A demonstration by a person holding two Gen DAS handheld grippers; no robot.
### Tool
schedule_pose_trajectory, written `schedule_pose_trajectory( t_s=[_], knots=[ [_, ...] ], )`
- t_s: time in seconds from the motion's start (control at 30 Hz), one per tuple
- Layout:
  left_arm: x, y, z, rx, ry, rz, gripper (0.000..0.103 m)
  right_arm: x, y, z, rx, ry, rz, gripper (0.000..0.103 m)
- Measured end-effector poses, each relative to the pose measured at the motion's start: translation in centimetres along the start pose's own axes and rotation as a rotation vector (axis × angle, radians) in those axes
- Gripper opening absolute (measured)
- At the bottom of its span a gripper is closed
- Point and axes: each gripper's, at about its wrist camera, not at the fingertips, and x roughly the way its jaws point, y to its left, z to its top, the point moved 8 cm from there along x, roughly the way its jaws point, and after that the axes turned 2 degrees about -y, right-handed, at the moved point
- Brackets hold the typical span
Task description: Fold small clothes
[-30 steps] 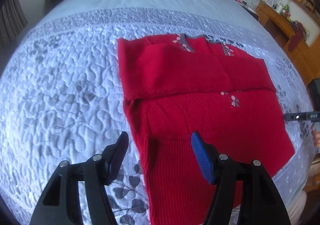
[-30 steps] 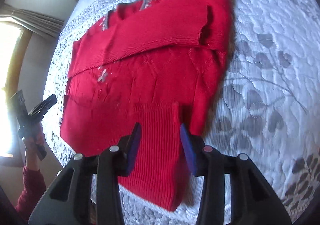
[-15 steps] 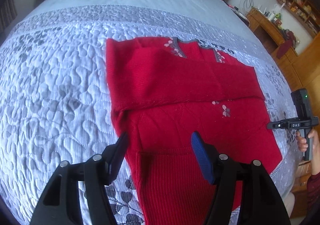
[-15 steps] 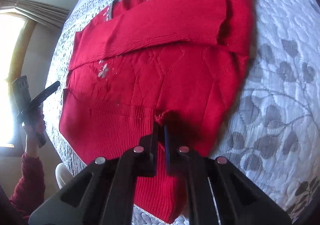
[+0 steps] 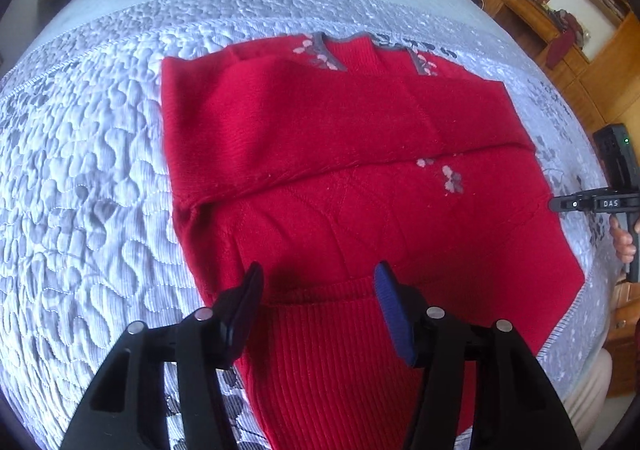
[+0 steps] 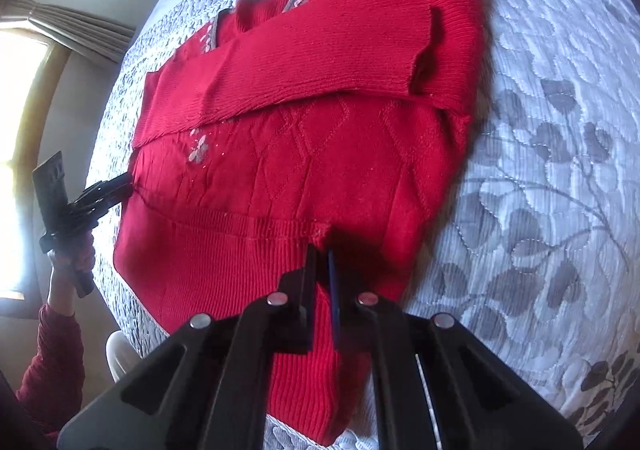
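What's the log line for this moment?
left tool: open over sweater | right tool: shut on sweater | sleeve: folded across

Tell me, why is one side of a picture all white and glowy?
In the right wrist view, the window at the left edge is blown out by daylight; the left wrist view has no such glare, only fisheye bending of the bed around the red sweater.

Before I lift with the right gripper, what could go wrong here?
The right gripper is shut on only a small bunch of the red sweater near its ribbed part, so it may slip or drag the layer beneath. The sleeve folded across the chest lies loose, and a pull could undo it. The left gripper hangs open, holding nothing down.
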Motion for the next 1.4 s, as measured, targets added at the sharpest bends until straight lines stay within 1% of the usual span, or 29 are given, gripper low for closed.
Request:
schedule_pose_trajectory(
  t_s=[0.07, 0.1, 0.13, 0.17, 0.2, 0.27, 0.3, 0.37, 0.47, 0.53, 0.6, 0.63, 0.67, 0.73, 0.83, 0.9, 1.07, 1.2, 1.33, 1.4],
  knots=[
    [0.3, 0.2, -0.1, 0.000, 0.005, -0.016, 0.045, 0.4, 0.0, 0.0, 0.001, 0.004, 0.001, 0.008],
    [0.5, 0.2, -0.2, -0.008, 0.012, -0.035, 0.029, 0.5, -0.1, 0.1, 0.003, 0.006, -0.001, 0.008],
    [0.7, 0.1, -0.3, -0.014, 0.018, -0.051, 0.016, 0.7, -0.2, 0.1, 0.007, 0.007, -0.004, 0.008],
    [0.9, 0.1, -0.4, -0.020, 0.023, -0.065, 0.012, 0.8, -0.4, 0.1, 0.010, 0.008, -0.005, 0.008],
    [1.0, 0.0, -0.5, -0.017, 0.022, -0.072, 0.004, 0.8, -0.4, 0.1, 0.015, 0.007, -0.002, 0.008],
    [1.0, -0.2, -0.6, -0.008, 0.010, -0.075, 0.003, 0.7, -0.7, 0.2, 0.029, 0.002, 0.011, 0.012],
    [0.9, -0.4, -0.7, 0.009, 0.001, -0.106, 0.002, 0.6, -0.8, 0.2, 0.033, -0.001, 0.015, 0.014],
    [0.7, -0.4, -0.7, -0.003, -0.011, -0.124, 0.002, 0.3, -1.1, 0.4, 0.037, -0.012, 0.011, 0.024],
    [0.3, -0.3, -0.7, -0.025, -0.029, -0.147, 0.002, 0.3, -1.1, 0.3, 0.029, -0.005, 0.015, 0.027],
    [0.0, -0.4, -0.7, -0.037, -0.038, -0.167, 0.002, 0.6, -0.5, 0.1, -0.001, 0.007, 0.012, 0.028],
    [-0.4, -0.5, -0.9, -0.036, -0.043, -0.179, 0.002, 1.0, -0.2, -0.1, -0.028, 0.015, -0.002, 0.021],
    [-0.4, -0.6, -1.0, -0.033, -0.044, -0.179, 0.002, 1.1, 0.0, -0.3, -0.046, 0.017, -0.018, 0.008],
    [-0.6, -0.7, -1.1, -0.027, -0.049, -0.178, 0.002, 1.1, 0.1, -0.4, -0.058, 0.012, -0.030, 0.004],
    [-1.2, -0.6, -1.3, -0.024, -0.066, -0.165, 0.002, 0.6, 0.6, -0.5, -0.084, -0.017, -0.028, 0.004],
    [-2.7, -0.5, -1.2, -0.019, -0.116, -0.149, 0.002, -0.9, 1.0, -0.7, -0.093, -0.066, -0.003, 0.004],
    [-3.5, -0.4, -1.0, -0.028, -0.137, -0.157, 0.002, -1.9, 1.0, -0.6, -0.089, -0.093, 0.000, 0.004],
    [-5.6, -0.3, 0.3, -0.050, -0.195, -0.164, 0.001, -4.1, 1.2, 0.3, -0.070, -0.156, 0.037, 0.003],
    [-6.0, -0.4, 0.7, -0.067, -0.201, -0.182, 0.001, -4.8, 1.3, 0.6, -0.059, -0.175, 0.042, 0.003],
    [-6.1, -0.3, 1.2, -0.079, -0.208, -0.178, 0.001, -5.4, 1.5, 1.3, -0.057, -0.182, 0.041, 0.003],
    [-6.2, 0.0, 2.1, -0.095, -0.218, -0.171, 0.001, -5.8, 1.7, 2.1, -0.059, -0.191, 0.041, 0.003]
  ],
)
